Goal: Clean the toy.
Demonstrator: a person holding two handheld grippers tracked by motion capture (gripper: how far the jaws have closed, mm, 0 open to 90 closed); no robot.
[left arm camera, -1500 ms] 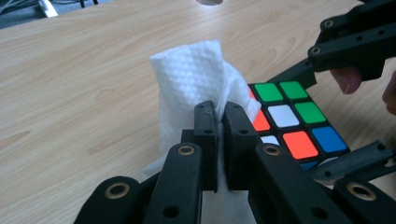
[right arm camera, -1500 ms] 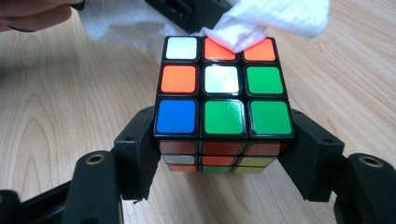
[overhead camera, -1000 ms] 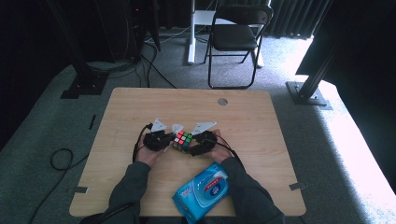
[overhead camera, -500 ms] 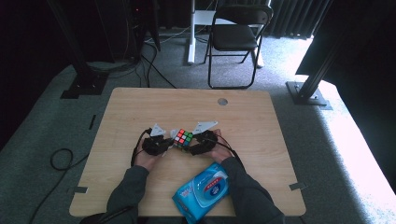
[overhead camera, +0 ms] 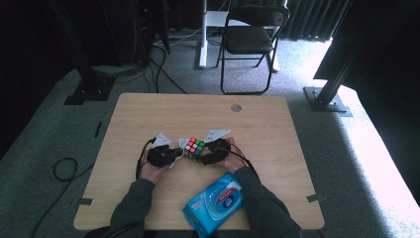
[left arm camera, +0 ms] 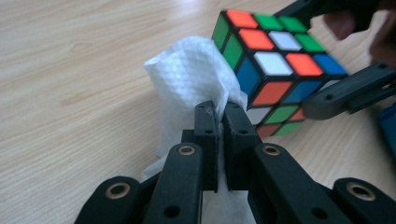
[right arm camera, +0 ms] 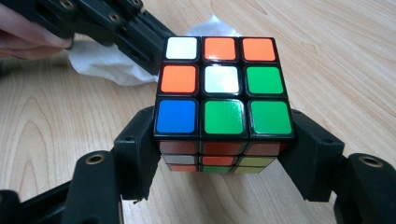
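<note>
A scrambled puzzle cube (right arm camera: pixel 224 98) sits clamped between the jaws of my right gripper (right arm camera: pixel 224 154), held just above the wooden table (overhead camera: pixel 277 129). In the high view the cube (overhead camera: pixel 194 147) is at the table's middle, with the right gripper (overhead camera: pixel 210 151) on its right side. My left gripper (left arm camera: pixel 218 128) is shut on a white wipe (left arm camera: pixel 187 84), and the wipe presses against the cube's (left arm camera: pixel 275 60) left side. The high view has that left gripper (overhead camera: pixel 173 154) just left of the cube.
A blue pack of wipes (overhead camera: pixel 214 203) lies near the table's front edge, between the person's forearms. A round grommet hole (overhead camera: pixel 236 107) sits at the table's far side. A black folding chair (overhead camera: pixel 250 39) stands on the carpet beyond the table.
The left gripper with the wipe has shifted slightly along the cube's left side. The right gripper and the cube have stayed put.
</note>
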